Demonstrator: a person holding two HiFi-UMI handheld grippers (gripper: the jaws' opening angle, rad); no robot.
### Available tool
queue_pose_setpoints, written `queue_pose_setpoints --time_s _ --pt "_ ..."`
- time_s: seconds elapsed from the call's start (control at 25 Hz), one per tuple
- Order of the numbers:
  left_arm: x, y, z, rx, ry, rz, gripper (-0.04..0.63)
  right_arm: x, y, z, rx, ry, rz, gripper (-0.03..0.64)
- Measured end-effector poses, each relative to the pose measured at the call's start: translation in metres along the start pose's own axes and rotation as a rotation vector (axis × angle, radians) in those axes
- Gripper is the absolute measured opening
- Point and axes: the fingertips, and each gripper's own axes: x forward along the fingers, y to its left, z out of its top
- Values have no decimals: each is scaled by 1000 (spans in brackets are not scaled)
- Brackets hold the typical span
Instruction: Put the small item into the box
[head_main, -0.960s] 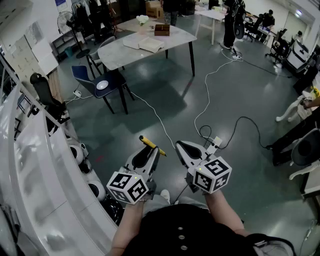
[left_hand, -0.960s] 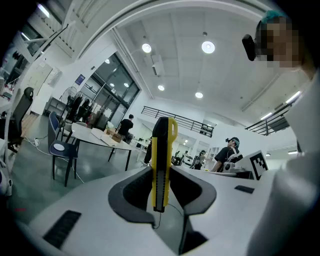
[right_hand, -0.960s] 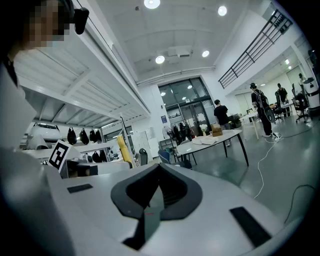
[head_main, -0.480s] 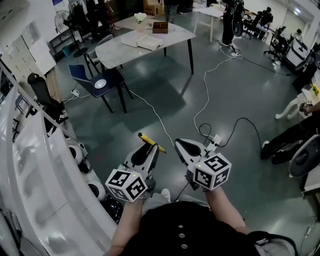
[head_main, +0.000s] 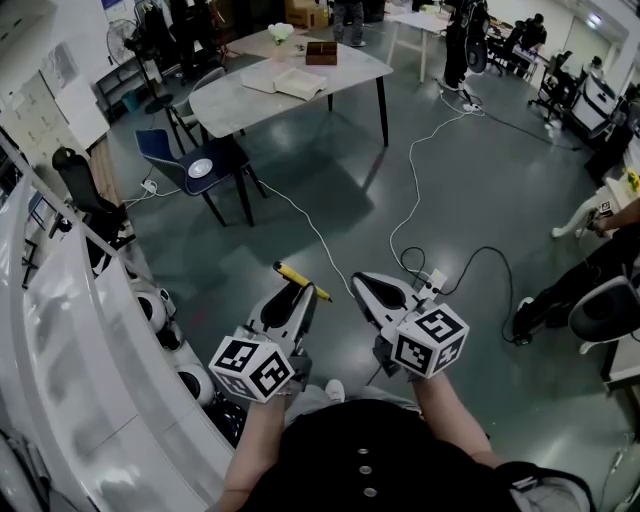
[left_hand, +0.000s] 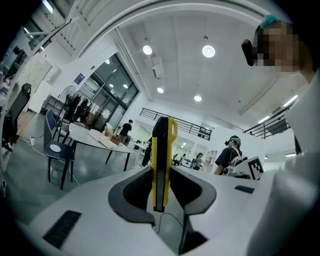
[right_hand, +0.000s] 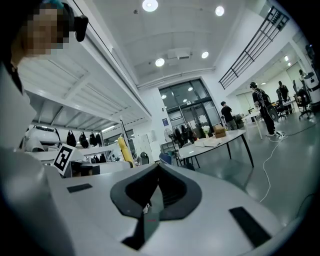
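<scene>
Clearly, the small item is the yellow utility knife (left_hand: 162, 160). Your left gripper (head_main: 291, 304) is clamped on its flat sides, jaws part-way closed around the slim body. Judge it light and stiff, with smooth plastic flanks that could slide or pivot. The pads hold its lower part and the longer end juts past them, so a hold nearer mid-body would steady it. Whether the blade is out cannot be told, so treat the tip with care.

Your right gripper (right_hand: 157, 169) has its jaws pressed together with nothing between them.

In the head view both grippers sit at 6 o'clock. The table (head_main: 352, 72) with a brown box (head_main: 321, 53), probably the target, lies well apart at 12 o'clock.
</scene>
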Motion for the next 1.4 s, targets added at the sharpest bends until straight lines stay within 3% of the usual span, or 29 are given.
queue_pose_setpoints --time_s 0.6,0.92,1.4 --pt "7 38 22 0 -39 -35 126 42 -14 6 17 -28 -26 3" --pt "30 71 38 -2 -56 22 126 83 -30 19 -3 -50 46 3" --pt "128 146 58 16 -63 68 126 175 -122 51 13 -36 102 3"
